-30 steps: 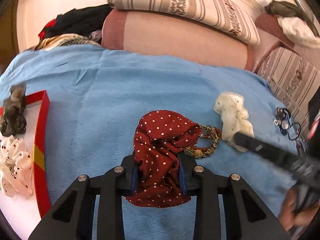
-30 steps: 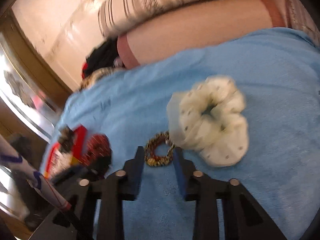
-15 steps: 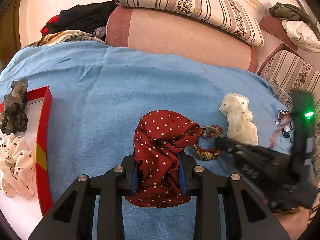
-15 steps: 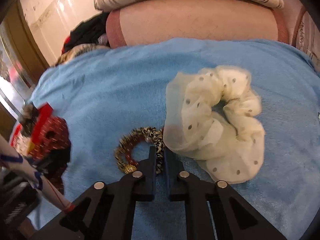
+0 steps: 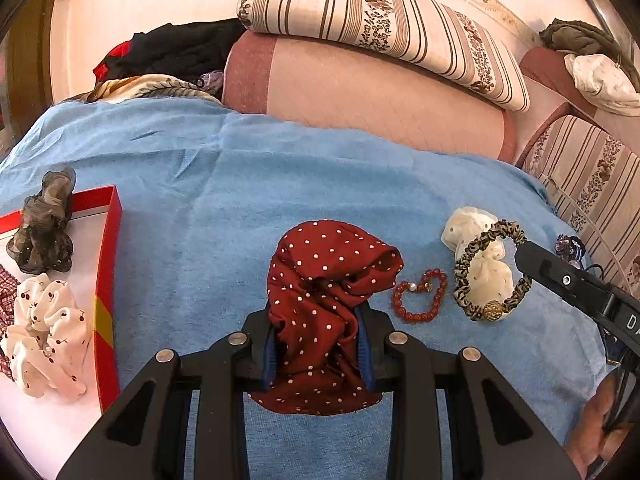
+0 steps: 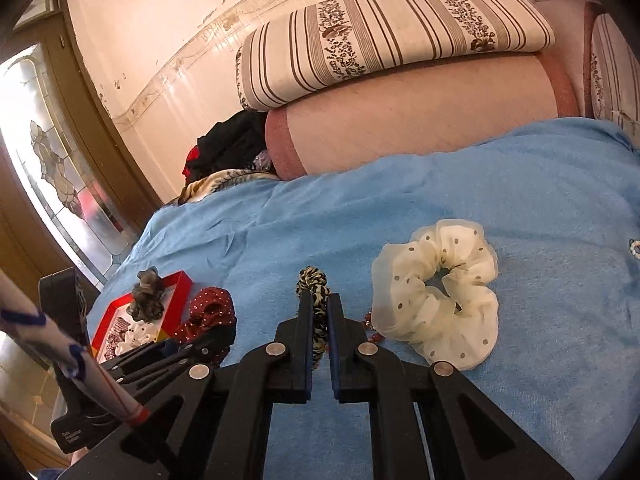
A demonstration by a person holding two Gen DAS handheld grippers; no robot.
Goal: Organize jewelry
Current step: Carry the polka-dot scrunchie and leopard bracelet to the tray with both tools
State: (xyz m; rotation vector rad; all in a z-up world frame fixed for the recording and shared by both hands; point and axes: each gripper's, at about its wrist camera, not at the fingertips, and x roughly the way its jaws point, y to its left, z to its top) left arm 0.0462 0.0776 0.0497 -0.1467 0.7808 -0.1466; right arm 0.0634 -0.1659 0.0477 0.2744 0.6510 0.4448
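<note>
My left gripper (image 5: 320, 344) is shut on a dark red polka-dot scrunchie (image 5: 320, 280), held over the blue blanket. My right gripper (image 6: 319, 308) is shut on a leopard-print hair band (image 6: 316, 288) and holds it lifted off the blanket; the left wrist view shows that band (image 5: 464, 276) hanging as a ring in front of the cream dotted scrunchie (image 5: 472, 224). A red bead bracelet (image 5: 418, 314) lies on the blanket between the two grippers. The red-rimmed tray (image 5: 108, 264) at the left holds a grey scrunchie (image 5: 44, 224) and a white cherry-print scrunchie (image 5: 44, 332).
Pink bolster (image 5: 360, 92) and striped cushion (image 5: 380, 20) line the back of the blanket (image 5: 240, 184). Dark clothes (image 5: 168, 52) are piled at the back left. Small trinkets (image 5: 568, 246) lie at the right edge. A glass door (image 6: 48, 168) stands far left.
My right gripper closed on the leopard-print band and lifted it off the blanket, uncovering the red bead bracelet. The left gripper kept still with the red scrunchie.
</note>
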